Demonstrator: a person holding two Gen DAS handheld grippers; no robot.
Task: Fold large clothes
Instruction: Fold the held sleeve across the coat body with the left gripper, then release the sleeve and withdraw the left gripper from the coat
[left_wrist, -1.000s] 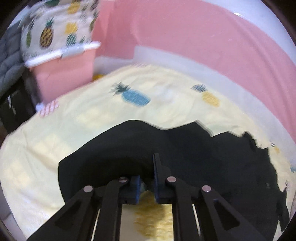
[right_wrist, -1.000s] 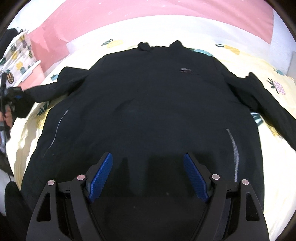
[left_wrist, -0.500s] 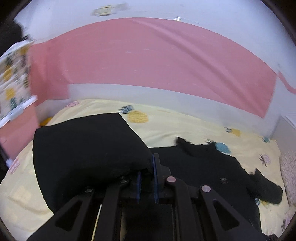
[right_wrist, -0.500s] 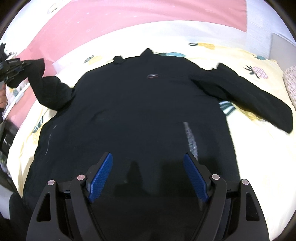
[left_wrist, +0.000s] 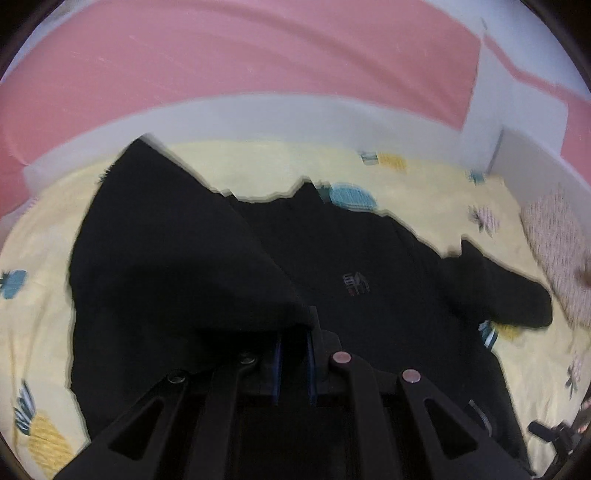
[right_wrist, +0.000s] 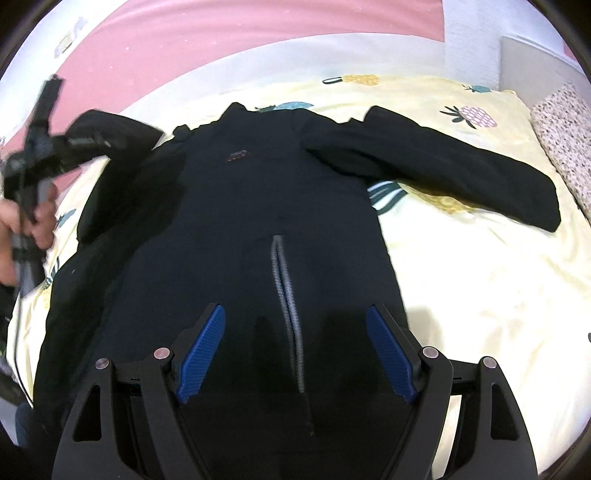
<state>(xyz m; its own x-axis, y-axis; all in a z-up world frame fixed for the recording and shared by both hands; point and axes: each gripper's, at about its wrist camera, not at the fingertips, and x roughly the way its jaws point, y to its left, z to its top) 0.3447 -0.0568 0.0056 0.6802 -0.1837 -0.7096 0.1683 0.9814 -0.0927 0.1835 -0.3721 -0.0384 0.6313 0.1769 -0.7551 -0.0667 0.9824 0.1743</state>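
One sleeve is carried over the jacket, apparently pinched in the closed left tool; right tool gapes empty above the hem; laying flat is needed next.

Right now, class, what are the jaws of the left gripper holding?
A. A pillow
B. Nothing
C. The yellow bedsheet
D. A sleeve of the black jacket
D: the left gripper has its jaws shut on the black sleeve, lifted over the jacket that lies on the bedsheet.

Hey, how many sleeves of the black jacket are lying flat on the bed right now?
1. The far sleeve lies flat on the bedsheet; the other sleeve is lifted, pinched in the left gripper.
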